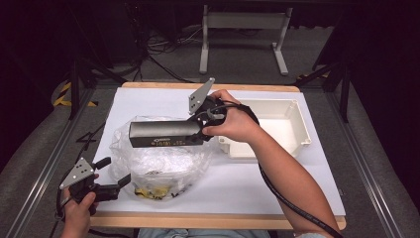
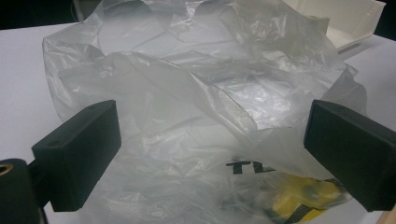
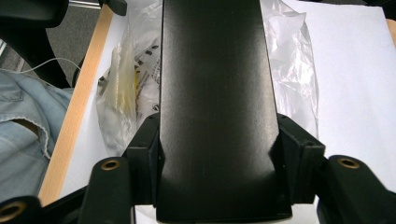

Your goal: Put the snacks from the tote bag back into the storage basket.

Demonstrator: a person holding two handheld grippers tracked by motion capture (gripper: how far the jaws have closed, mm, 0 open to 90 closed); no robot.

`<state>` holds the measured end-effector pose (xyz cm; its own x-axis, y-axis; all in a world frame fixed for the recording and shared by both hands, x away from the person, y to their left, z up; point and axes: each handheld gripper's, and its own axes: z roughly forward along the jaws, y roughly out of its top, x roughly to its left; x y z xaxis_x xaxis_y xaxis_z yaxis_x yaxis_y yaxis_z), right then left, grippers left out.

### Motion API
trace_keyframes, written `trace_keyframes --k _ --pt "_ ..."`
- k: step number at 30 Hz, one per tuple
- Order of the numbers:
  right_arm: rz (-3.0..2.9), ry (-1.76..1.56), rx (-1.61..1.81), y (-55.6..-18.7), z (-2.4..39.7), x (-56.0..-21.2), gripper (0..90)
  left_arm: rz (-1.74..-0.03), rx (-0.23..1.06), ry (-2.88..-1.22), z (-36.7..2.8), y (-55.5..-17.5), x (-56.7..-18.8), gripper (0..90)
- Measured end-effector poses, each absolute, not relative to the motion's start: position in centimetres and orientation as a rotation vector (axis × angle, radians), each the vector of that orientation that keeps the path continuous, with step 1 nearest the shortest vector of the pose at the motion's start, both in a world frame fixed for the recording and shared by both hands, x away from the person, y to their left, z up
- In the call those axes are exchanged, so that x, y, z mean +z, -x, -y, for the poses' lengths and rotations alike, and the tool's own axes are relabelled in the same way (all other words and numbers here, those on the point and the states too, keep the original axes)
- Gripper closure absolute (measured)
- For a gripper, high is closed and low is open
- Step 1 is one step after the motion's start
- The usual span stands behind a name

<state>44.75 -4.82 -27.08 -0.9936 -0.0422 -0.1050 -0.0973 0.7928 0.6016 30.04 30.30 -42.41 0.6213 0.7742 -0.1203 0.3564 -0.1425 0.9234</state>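
Left gripper [image 1: 115, 184]: near the front left corner of the surface [image 1: 317, 163], held low in the person's left hand [image 1: 77, 210]. Jaws spread wide, nothing between them. In the left gripper view they frame the bag, apparently just short of touching it.

Bag [image 1: 158, 158]: clear, thin plastic, crumpled, on the front left part of the surface. Mouth seems to gape upward. Yellow-and-black printed contents [image 1: 151, 191] lie at its front end, close to the surface's front edge. Judged very light, limp and slippery; it would slide or collapse unless pinned. Best taken by a fold of film at the rim, where a pinch can gather some layers.

Box [image 1: 166, 134]: long, dark, rectangular, with a small label on its side. Held clear of the surface, lengthwise above the bag, pointing toward the left edge. Judged stiff and smooth-sided, of some weight at that reach; an end grip leaves it prone to droop or slip.

Right gripper [image 1: 203, 130]: near the middle of the surface, in the person's right hand [image 1: 237, 121]. Jaws pinch the box's right end across its width.

Bin [image 1: 292, 126]: white plastic, open-topped, at the back right of the surface.
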Motion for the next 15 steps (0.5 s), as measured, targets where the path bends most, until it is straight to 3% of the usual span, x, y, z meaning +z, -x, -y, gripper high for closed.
trace_keyframes --k 15 --pt "-2.878 0.071 0.943 -44.2 8.7 -26.0 43.6 -0.902 0.464 -1.757 -29.6 -31.0 -42.3 5.0"
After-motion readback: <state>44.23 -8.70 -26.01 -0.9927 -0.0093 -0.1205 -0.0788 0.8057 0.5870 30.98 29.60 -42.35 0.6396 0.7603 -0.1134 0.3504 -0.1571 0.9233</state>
